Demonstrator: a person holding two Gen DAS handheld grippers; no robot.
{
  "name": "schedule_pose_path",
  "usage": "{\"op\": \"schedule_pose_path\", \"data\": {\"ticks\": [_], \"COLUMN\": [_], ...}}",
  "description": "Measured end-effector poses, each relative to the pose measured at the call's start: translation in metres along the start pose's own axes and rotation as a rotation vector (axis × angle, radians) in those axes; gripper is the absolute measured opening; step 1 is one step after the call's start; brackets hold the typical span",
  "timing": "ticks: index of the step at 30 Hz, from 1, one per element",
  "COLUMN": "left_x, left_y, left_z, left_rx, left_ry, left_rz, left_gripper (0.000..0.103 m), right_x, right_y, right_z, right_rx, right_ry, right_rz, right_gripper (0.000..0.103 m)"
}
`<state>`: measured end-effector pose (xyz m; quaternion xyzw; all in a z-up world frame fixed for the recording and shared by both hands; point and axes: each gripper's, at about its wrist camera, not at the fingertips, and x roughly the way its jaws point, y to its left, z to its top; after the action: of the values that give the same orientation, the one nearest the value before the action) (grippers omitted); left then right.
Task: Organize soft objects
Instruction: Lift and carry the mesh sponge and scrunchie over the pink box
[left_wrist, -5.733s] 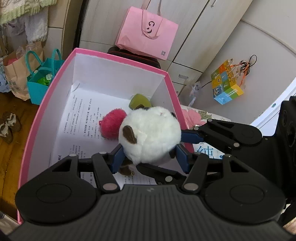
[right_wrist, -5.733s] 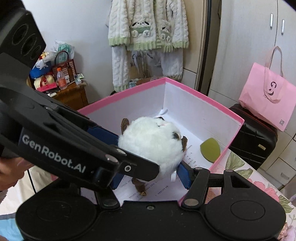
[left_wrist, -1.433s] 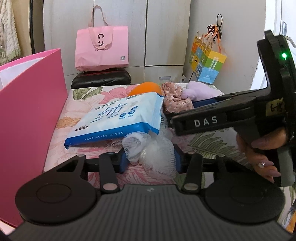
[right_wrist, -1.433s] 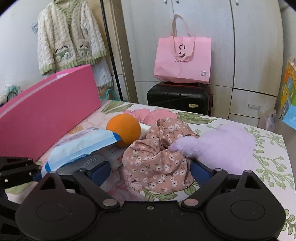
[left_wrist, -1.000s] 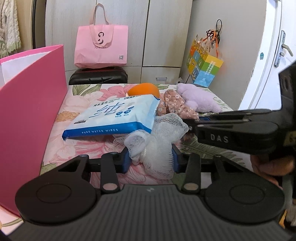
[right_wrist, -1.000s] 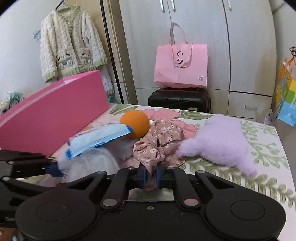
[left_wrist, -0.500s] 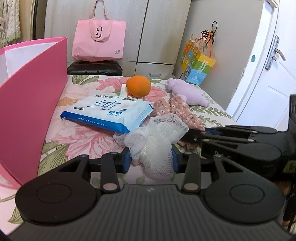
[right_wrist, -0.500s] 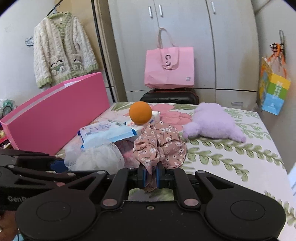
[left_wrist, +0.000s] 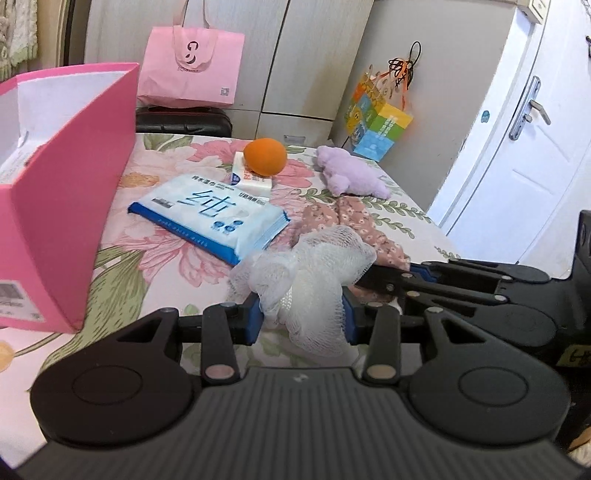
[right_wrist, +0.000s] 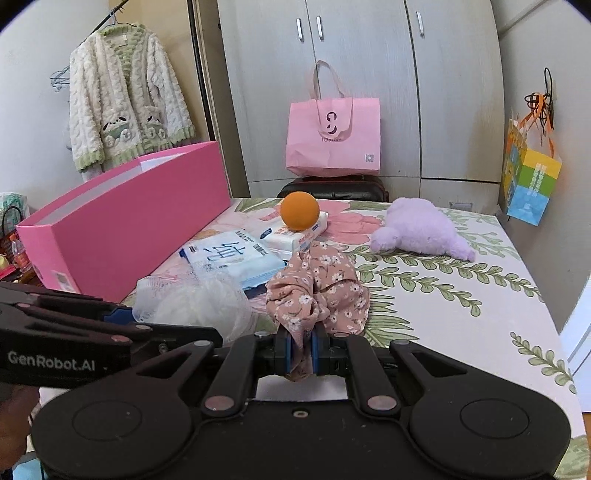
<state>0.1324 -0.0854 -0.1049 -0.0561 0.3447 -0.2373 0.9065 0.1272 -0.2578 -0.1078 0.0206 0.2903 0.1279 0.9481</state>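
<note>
The white mesh bath pouf (left_wrist: 310, 269) sits pinched between the left gripper (left_wrist: 301, 315) fingers, above the floral bed (right_wrist: 443, 295). Beside it, the right gripper (right_wrist: 299, 350) fingers squeeze the pink floral fabric scrunchie (right_wrist: 317, 291). The open pink cardboard box (left_wrist: 70, 206) stands to the left.

"GenRobot.AI" on left tongs (right_wrist: 122, 317); "纯" on wipes pack (left_wrist: 210, 210).

Ahead of me stands a pale grey wardrobe (right_wrist: 362, 85) with a pink tote bag (right_wrist: 334, 138) on a black suitcase (right_wrist: 332, 190) before it. A fluffy cream cardigan (right_wrist: 125, 96) hangs left, a white door (left_wrist: 517, 147) is right, and daylight falls across the floral bedsheet (right_wrist: 461, 317).
</note>
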Motion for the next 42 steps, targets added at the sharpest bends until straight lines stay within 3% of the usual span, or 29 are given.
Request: {"op": "schedule_pose_path", "data": {"ticks": [11,15,21,31,35,42], "left_x": [-0.035,-0.047,-0.064,-0.097,-0.117,-0.149], "left_y": [0.005,0.005,0.017,0.034,0.041,0.064], "left_z": [-0.015,-0.023,-0.030,-0.028,-0.025,-0.020], "left_rx": [0.003,0.041,0.026,0.054,0.076,0.035], "left_ry": [-0.008,-0.010,0.012,0.056,0.039,0.033], "left_rz": [0.025,0.070,0.055,0.081,0.131,0.140], "left_gripper": [0.040,0.040,0.040,0.040,0.040,0.040], "right_x": [-0.030,-0.042,-0.053,-0.044,-0.042,-0.039], "right_y": [0.018,0.021,0.016,0.037,0.056,0.088], "right_z": [-0.011,-0.014,-0.013,-0.002,0.007,0.023], "right_rx": [-0.023,-0.024,-0.028,-0.051,-0.069,-0.094], "right_ry": [0.024,0.032,0.048,0.138,0.165,0.187], "right_rz": [0.045,0.085,0.093,0.247,0.325,0.425], "right_gripper": [0.012,0.012,0.012,0.012,0.012,0.012]}}
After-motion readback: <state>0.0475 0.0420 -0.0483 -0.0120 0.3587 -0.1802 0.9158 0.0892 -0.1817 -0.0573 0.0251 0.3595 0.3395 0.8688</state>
